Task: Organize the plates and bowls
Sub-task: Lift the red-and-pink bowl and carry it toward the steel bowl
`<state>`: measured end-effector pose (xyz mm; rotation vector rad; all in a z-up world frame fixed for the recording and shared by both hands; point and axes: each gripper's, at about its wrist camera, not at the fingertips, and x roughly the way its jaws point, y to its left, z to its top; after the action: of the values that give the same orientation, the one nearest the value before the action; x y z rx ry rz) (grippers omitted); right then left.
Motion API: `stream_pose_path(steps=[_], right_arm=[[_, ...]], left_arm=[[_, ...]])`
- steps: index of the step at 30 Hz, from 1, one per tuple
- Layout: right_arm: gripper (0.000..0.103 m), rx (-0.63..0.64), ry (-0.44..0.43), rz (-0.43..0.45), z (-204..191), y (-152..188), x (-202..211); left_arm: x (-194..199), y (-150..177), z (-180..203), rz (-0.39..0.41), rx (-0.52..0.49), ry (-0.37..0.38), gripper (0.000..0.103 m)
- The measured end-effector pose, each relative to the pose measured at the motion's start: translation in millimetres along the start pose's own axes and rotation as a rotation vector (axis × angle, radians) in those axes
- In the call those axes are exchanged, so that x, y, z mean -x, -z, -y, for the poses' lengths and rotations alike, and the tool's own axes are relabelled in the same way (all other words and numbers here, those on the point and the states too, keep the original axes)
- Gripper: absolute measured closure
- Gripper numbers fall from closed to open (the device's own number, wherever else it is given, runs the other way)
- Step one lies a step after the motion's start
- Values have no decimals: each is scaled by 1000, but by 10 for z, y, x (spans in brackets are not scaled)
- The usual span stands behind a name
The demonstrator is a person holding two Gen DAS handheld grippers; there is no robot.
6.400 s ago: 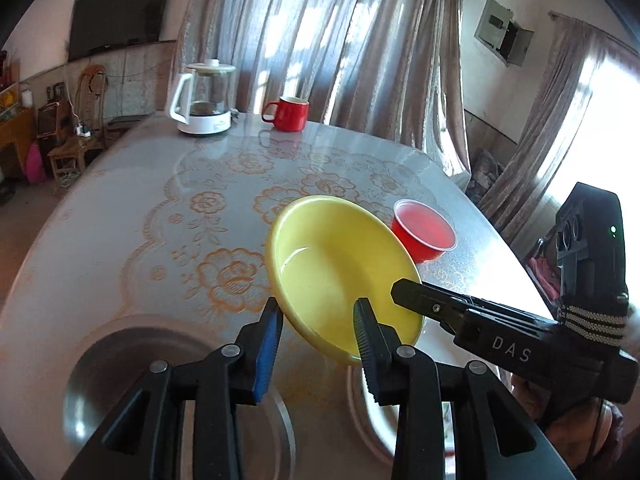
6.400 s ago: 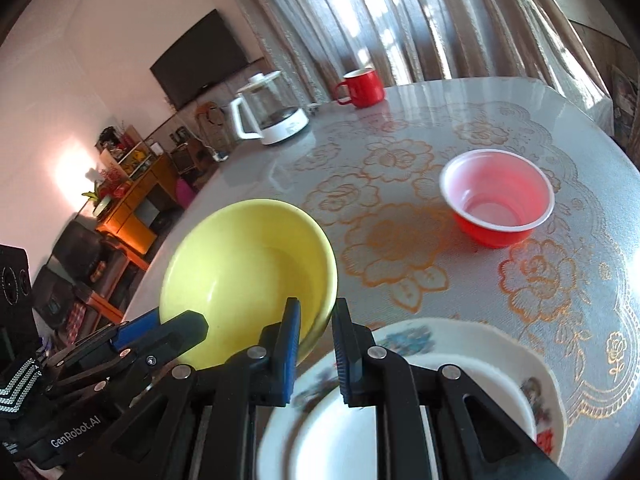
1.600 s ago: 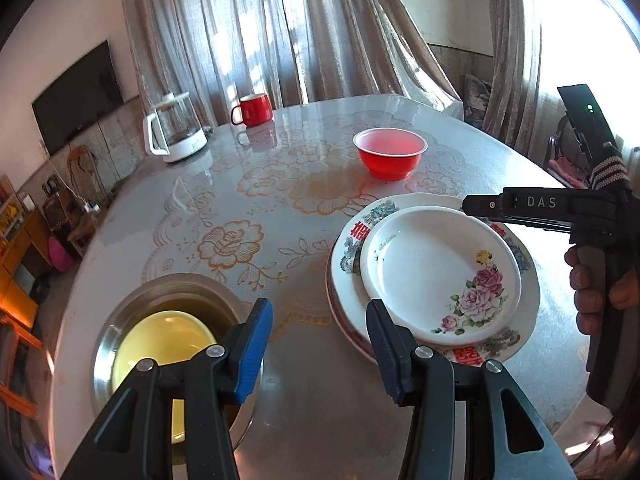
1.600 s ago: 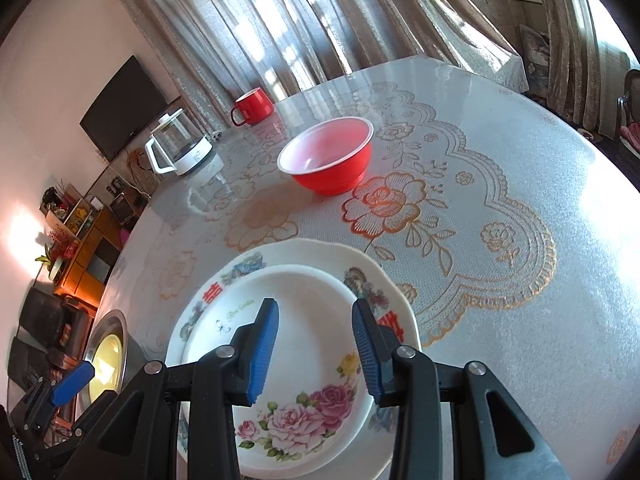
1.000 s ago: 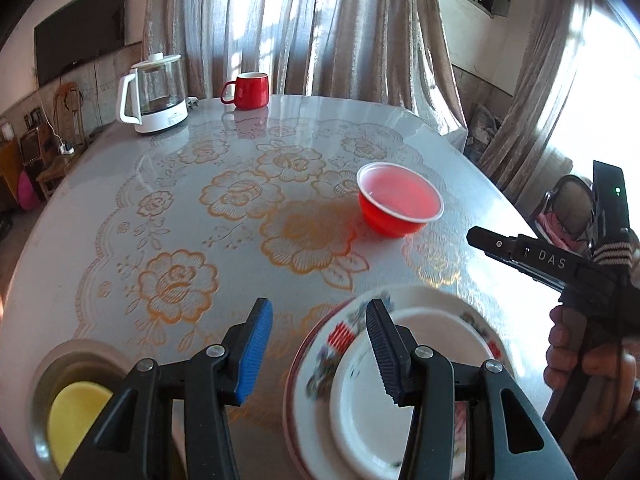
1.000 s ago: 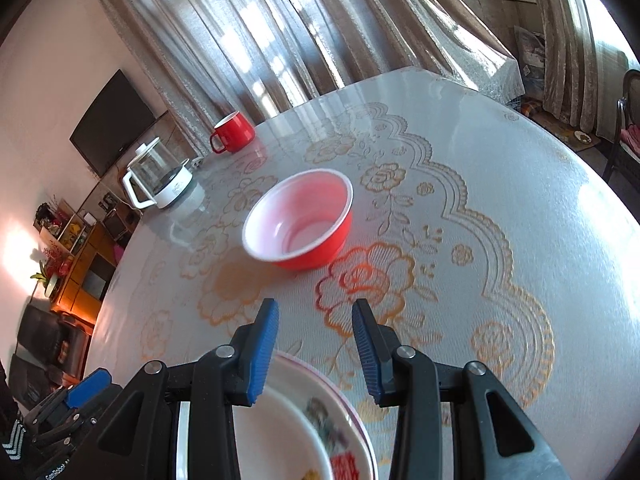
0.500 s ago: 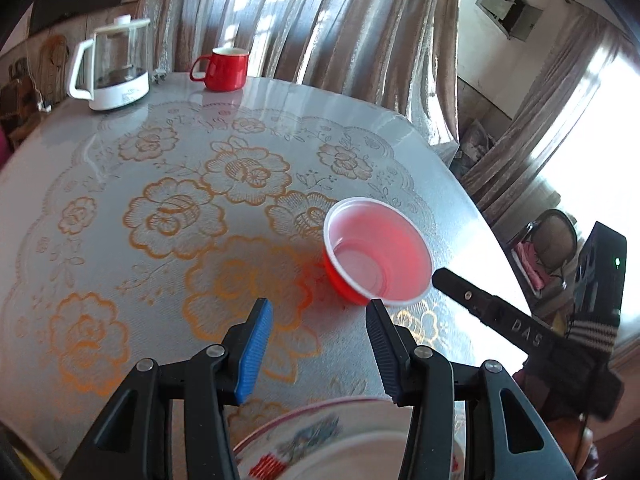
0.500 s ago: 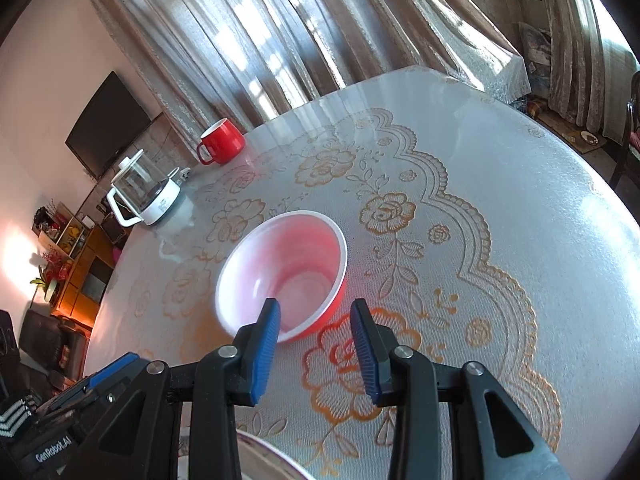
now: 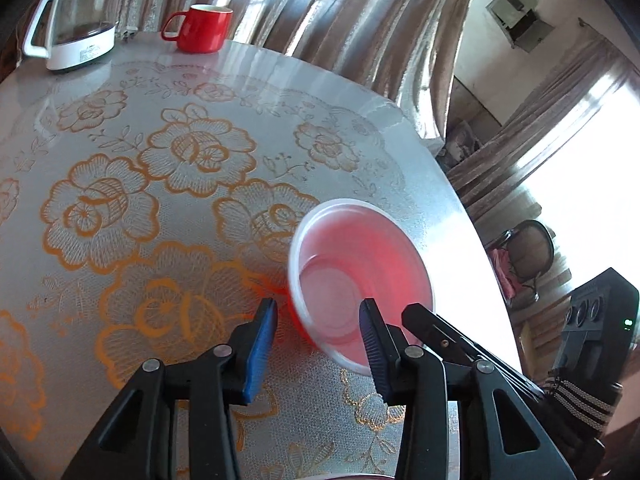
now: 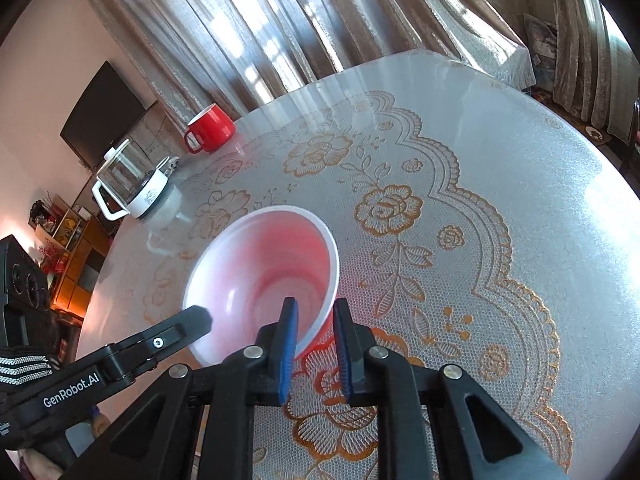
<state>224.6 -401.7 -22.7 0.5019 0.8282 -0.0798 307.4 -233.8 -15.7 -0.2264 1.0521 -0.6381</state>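
Currently the right gripper [image 10: 314, 344] fingers straddle the near rim of the red bowl [image 10: 264, 280] on the bench [image 10: 500, 200], not visibly clamped; left gripper [image 9: 316, 344] fingers stand apart. Seat the rim wall deep, close firmly, lift level

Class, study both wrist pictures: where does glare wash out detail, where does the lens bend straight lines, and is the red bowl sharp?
Left wrist view: the window is blown out white, glare streaks the table, and the red bowl looks slightly soft. Right wrist view: sunlight bleaches the table's right side, the curtains bow outward, and dark corners frame the picture.
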Motion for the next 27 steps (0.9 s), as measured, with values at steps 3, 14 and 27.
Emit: stream_pose_path(steps=[3, 14, 27], right_arm=[[88, 21, -9, -5, -59, 15, -4], [88, 106, -55, -77, -484, 150, -90], [88, 217, -154, -188, -1188, 522, -206]], left_arm=[[60, 29, -2, 10, -7, 4, 61], [551, 195, -342, 49, 25, -55, 61], [1153, 605, -927, 47, 73, -142, 62]])
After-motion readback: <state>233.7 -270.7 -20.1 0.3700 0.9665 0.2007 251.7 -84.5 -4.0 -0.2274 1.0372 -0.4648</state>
